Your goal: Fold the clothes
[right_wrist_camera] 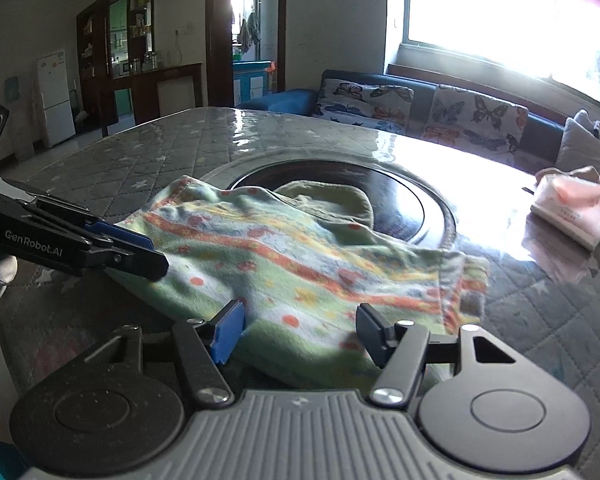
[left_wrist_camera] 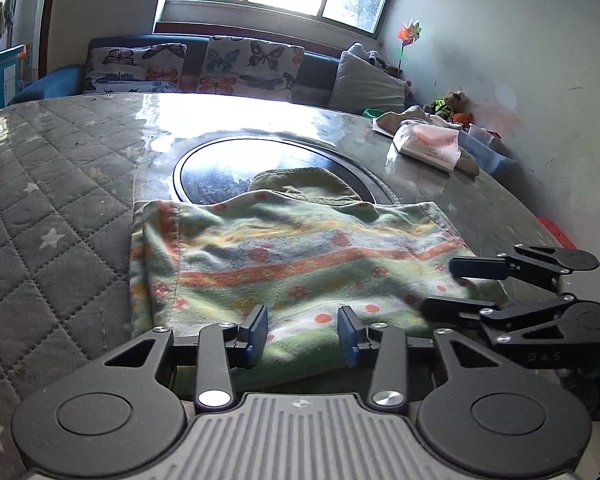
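A green garment (left_wrist_camera: 284, 264) with orange and blue flowered stripes lies partly folded on the table; it also shows in the right wrist view (right_wrist_camera: 300, 264). My left gripper (left_wrist_camera: 303, 334) is open over its near edge, jaws wide apart and empty. My right gripper (right_wrist_camera: 298, 332) is open too, over the garment's near edge. In the left wrist view the right gripper (left_wrist_camera: 466, 288) comes in from the right, its fingers spread over the garment's right corner. In the right wrist view the left gripper (right_wrist_camera: 140, 252) reaches in from the left at the garment's left edge.
The table (left_wrist_camera: 52, 208) has a grey quilted star cover under clear plastic, with a dark round inset (left_wrist_camera: 220, 164) behind the garment. A tissue pack (left_wrist_camera: 428, 146) and folded cloth lie at the back right. A sofa with butterfly cushions (left_wrist_camera: 244, 68) stands beyond.
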Demonstrator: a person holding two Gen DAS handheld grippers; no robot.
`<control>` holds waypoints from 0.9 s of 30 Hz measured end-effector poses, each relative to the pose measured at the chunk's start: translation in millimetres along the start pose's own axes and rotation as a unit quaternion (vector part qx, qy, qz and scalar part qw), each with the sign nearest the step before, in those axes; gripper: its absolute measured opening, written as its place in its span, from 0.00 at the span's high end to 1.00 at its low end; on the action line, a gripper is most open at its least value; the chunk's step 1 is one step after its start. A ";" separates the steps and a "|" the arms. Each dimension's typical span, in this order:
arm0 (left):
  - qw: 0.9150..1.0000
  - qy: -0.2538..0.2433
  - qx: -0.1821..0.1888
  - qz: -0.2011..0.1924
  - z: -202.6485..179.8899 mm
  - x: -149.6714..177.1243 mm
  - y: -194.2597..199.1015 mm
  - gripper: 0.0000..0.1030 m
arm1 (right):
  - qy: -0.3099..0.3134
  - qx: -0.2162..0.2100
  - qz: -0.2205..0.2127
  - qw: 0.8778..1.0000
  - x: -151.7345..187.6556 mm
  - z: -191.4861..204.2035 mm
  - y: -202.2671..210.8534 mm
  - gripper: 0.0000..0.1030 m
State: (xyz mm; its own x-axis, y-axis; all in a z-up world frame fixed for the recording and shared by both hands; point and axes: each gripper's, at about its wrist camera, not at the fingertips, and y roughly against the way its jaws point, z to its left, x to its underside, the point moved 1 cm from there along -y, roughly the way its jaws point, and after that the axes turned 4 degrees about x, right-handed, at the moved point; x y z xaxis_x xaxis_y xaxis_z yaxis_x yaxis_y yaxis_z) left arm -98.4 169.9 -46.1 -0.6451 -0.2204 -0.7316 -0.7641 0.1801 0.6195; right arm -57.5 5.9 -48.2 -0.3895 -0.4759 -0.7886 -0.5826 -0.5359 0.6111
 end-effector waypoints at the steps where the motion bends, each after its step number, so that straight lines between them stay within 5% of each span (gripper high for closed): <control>1: 1.000 0.000 0.000 0.000 0.2 0.1 -0.1 0.58 | -0.001 0.003 0.001 1.000 1.8 -1.9 1.8 0.39; 15: 1.000 -0.012 -0.002 -0.008 -9.2 -5.6 8.2 0.58 | -0.002 0.040 0.004 0.999 13.6 -24.3 29.7 0.48; 20: 0.999 -0.029 0.017 -0.021 -25.6 -14.3 11.3 0.58 | -0.015 0.025 -0.020 0.999 -1.4 -24.4 27.3 0.48; 27: 0.999 -0.030 0.016 0.003 -26.3 -1.1 -0.7 0.58 | -0.036 0.016 0.007 0.999 8.0 -30.7 5.9 0.51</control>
State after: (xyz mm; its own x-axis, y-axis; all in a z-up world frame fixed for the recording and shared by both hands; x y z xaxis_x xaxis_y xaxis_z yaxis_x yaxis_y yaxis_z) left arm -97.0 144.8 -38.2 -0.6473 -0.1612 -0.7449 -0.7599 0.2126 0.6143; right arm -42.2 -22.4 -48.8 -0.4466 -0.4310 -0.7841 -0.5988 -0.5072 0.6199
